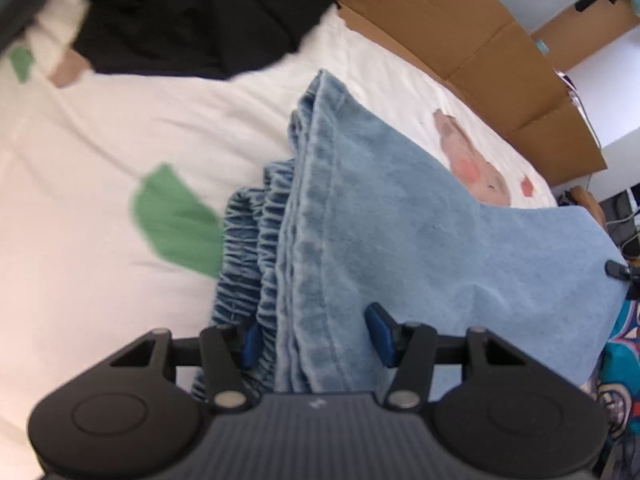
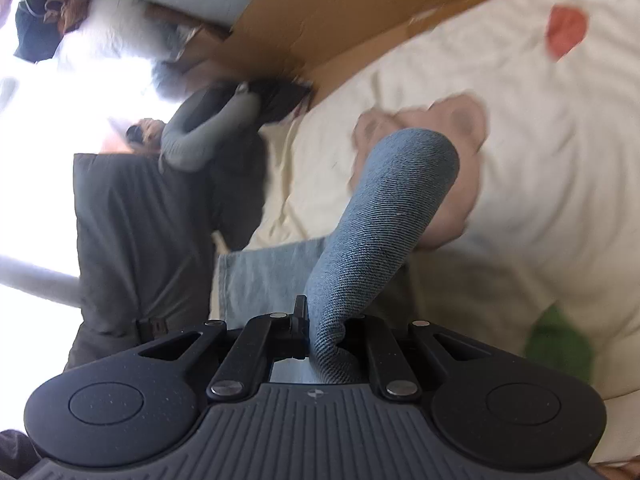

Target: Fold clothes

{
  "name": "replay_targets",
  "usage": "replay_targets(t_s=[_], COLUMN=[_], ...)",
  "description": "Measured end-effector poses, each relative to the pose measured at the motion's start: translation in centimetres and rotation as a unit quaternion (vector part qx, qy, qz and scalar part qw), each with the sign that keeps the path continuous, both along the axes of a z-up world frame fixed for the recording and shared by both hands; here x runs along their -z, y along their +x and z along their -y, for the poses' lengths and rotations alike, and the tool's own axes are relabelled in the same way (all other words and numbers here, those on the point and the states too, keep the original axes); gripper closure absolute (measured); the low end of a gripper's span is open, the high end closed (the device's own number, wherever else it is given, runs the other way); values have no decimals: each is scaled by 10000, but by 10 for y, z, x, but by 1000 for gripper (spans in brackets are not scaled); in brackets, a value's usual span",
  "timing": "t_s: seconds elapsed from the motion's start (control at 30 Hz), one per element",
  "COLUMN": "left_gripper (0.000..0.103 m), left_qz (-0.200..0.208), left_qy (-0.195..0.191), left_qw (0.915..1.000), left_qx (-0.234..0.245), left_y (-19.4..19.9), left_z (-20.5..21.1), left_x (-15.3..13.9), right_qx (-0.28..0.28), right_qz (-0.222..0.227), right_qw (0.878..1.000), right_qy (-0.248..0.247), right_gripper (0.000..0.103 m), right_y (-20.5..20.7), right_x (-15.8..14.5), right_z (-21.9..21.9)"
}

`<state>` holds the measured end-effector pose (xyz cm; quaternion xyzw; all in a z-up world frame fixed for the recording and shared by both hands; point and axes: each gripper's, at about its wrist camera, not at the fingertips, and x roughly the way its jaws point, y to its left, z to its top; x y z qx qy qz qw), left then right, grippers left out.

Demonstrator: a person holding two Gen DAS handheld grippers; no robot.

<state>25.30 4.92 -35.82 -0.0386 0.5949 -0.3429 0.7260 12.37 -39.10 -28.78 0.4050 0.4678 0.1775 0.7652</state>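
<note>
Light blue denim trousers (image 1: 380, 216) with a gathered elastic waistband lie folded on a white bedsheet (image 1: 80, 240) printed with green and pink shapes. My left gripper (image 1: 316, 336) is open, its blue pads on either side of the waistband end of the denim. My right gripper (image 2: 320, 328) is shut on a fold of the same denim (image 2: 380, 216), which bulges up out of the jaws. The other gripper's black tip shows at the denim's far right edge in the left wrist view (image 1: 618, 270).
A black garment (image 1: 192, 12) lies on the sheet beyond the trousers. Brown cardboard (image 1: 460, 36) runs along the bed's far side. In the right wrist view a grey bag (image 2: 152, 220) and cluttered items stand beside the bed (image 2: 540, 160).
</note>
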Motion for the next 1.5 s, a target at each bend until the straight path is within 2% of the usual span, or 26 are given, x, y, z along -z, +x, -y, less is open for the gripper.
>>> replay_targets(t_s=[0.4,0.63,0.77,0.83,0.97,1.13,1.3,1.43,1.5], left_gripper=[47,47,48,49,48,49,55,56,56], left_qz=[-139,-200,-227,-213,68,234,354,398,388], left_qy=[-280,-453,-453,-432,-201,21,135,200,254], left_qw=[9995,9988,9987,9988,9997,9996,9992,9990,9989], left_qx=[-66,-27,-2,15,126,185,104,56,99], left_y=[-15,-9,-9,-9,-12,-15,-17,-20,-24], left_z=[49,74,69,64,57,59,60,53,50], left_x=[8,8,6,4,-6,-12,-26,-40,-47], right_qx=[608,867,922,953,997,1018,831,929,860], right_qz=[221,87,64,-115,-431,-535,-583,-575,-587], right_qw=[9966,9927,9918,9912,9876,9871,9913,9933,9942], right_qy=[-502,-837,-880,-912,-1133,-1110,-843,-377,-275], right_gripper=[97,97,97,97,82,75,54,51,43], right_y=[7,21,27,27,23,18,7,-11,-20], right_x=[-23,-13,-5,7,35,64,81,93,95], right_z=[51,84,94,99,107,114,118,128,129])
